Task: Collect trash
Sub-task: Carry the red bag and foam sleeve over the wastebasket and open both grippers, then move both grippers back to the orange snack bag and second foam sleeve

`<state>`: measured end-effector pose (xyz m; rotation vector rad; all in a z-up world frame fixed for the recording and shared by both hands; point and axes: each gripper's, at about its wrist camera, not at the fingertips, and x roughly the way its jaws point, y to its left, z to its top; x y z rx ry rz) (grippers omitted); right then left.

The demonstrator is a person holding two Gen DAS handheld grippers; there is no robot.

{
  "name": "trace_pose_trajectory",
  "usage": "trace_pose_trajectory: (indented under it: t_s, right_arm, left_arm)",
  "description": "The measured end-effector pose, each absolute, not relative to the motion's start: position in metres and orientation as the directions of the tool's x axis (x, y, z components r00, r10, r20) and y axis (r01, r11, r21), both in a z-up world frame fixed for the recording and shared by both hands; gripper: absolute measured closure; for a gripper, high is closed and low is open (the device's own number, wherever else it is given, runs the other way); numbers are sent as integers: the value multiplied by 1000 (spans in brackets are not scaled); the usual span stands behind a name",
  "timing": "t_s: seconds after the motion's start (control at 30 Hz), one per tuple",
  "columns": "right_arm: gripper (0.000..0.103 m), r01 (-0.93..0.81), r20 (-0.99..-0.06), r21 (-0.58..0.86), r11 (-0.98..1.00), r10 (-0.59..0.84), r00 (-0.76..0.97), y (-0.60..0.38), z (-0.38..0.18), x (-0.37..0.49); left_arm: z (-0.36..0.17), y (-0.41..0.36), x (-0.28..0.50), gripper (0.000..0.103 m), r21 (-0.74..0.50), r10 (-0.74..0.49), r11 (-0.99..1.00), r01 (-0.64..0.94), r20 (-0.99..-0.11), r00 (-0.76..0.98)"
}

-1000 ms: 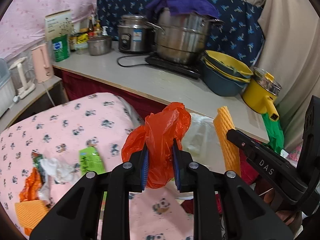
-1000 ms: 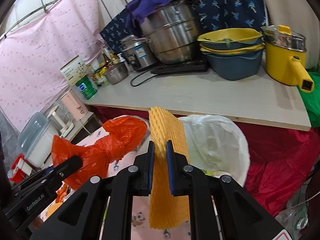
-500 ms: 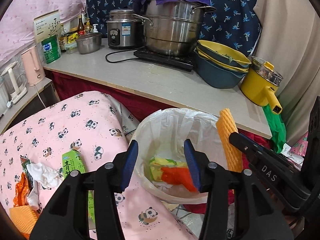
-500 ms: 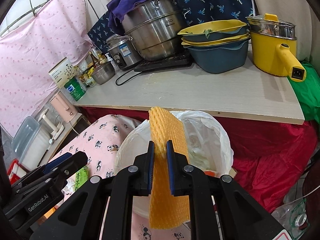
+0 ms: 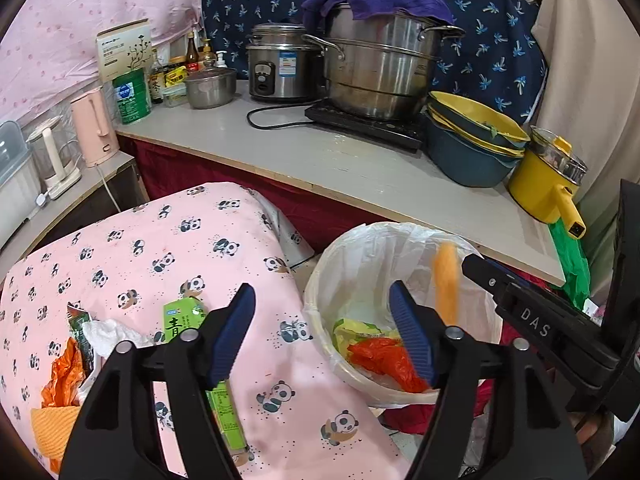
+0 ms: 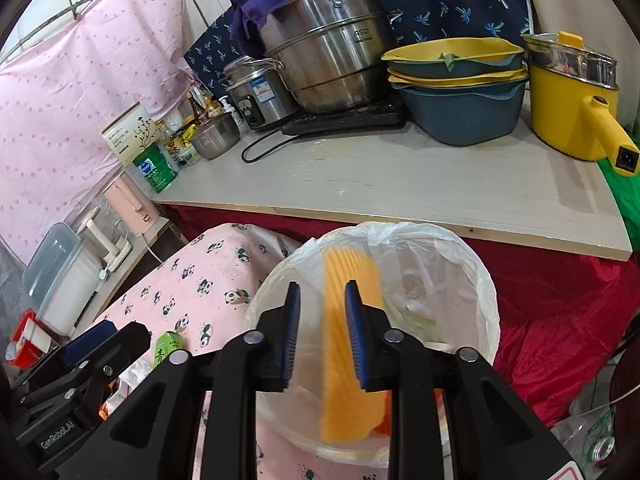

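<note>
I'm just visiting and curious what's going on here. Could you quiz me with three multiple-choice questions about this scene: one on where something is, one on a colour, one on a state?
1. Where does the red-orange plastic bag lie?
A. on the counter
B. in the lined trash bin
C. on the panda cloth

2. What colour is the foam net sleeve over the bin?
A. orange-yellow
B. purple
C. white

3. How do the right tongs stand toward the sleeve?
A. clamped shut on it
B. far away from it
C. jaws apart, sleeve loose between them

Answers: 1 B, the bag shows inside the bin liner. 2 A, it looks orange-yellow in both views. 3 C, the jaws are opening and the blurred sleeve has gaps beside it.
</note>
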<state>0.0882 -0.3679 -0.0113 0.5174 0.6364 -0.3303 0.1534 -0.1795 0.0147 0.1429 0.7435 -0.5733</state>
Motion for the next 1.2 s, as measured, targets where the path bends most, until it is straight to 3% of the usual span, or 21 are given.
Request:
trace_pose_trajectory:
  t_s: [0.07, 0.7, 0.93, 1.2]
  right_arm:
    - [71, 439, -631, 352, 827, -137, 764, -366, -9, 90]
    - [65, 354, -610, 325, 877, -92, 787, -309, 18, 82]
    - [56, 310, -607, 318, 896, -58, 792, -275, 22, 85]
    - [55, 239, -620, 305, 922, 2, 785, -231, 17, 89]
  left_arm:
    - [15, -176, 154, 34, -74, -436, 843, 533, -674, 597]
    - [24, -123, 146, 33, -101, -409, 881, 463, -654, 636]
    - [24, -83, 144, 31, -75, -343, 916, 394, -656, 673]
    - [16, -30, 140, 31, -60, -264, 951, 304, -670, 694]
